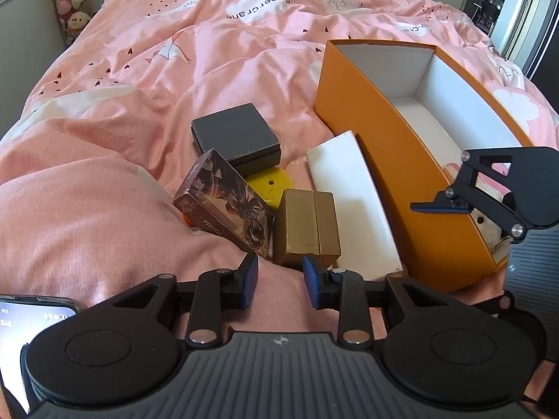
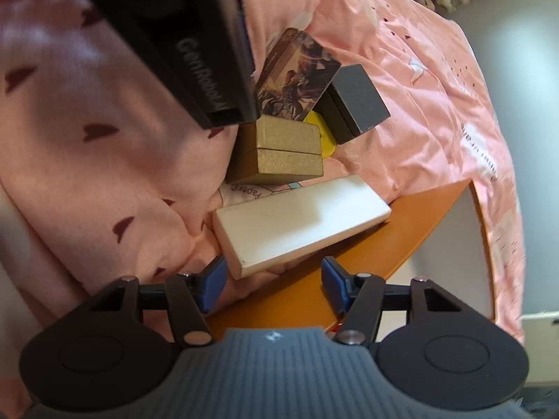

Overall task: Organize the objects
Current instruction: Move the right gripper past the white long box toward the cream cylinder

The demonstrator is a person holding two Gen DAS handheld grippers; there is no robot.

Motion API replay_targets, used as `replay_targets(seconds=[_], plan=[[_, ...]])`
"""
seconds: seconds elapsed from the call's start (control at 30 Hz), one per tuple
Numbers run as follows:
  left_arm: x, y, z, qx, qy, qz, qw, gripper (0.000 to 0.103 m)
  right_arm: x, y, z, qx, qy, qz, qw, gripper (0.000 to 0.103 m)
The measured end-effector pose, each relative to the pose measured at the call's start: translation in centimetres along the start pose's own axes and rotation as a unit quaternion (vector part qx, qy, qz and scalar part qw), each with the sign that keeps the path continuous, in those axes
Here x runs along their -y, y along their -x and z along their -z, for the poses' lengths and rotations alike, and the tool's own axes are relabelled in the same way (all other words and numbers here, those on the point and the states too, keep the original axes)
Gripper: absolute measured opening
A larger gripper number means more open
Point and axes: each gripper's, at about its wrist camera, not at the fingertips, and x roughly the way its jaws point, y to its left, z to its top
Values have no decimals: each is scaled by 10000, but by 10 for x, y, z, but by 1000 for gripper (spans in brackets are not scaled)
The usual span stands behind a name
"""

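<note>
Both empty: left gripper (image 1: pixel 280 281) narrowly parted before gold box (image 1: pixel 307 230); right gripper (image 2: pixel 274 284) wider, beside white box (image 2: pixel 300 227).

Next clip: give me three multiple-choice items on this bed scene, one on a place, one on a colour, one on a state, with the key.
1. Where does the white box lie?
A. Beside the orange box's outer wall
B. Inside the orange box
C. On top of the dark grey box

2. What colour is the disc partly hidden among the small boxes?
A. Green
B. Yellow
C. Red

3. How does the left gripper stand?
A. Clamped on the white box
C. Clamped on a phone
B. Open, holding nothing

Key: 1 A, the white box rests on the bedding along the outside of the orange box. 2 B, a yellow edge shows behind the gold box. 3 B, only bedding shows between its blue pads.
</note>
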Motion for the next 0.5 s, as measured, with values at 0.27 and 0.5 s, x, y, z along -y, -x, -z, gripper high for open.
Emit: replay_targets(seconds=[0.27,0.5], plan=[[0,-1,2,-26,-8,-15,10000,36,-11,-24,-5,-405,452,159,9980,39],[-1,-2,2,-4,58,18,10000,36,0,-20,-1,148,115,164,9997,4]])
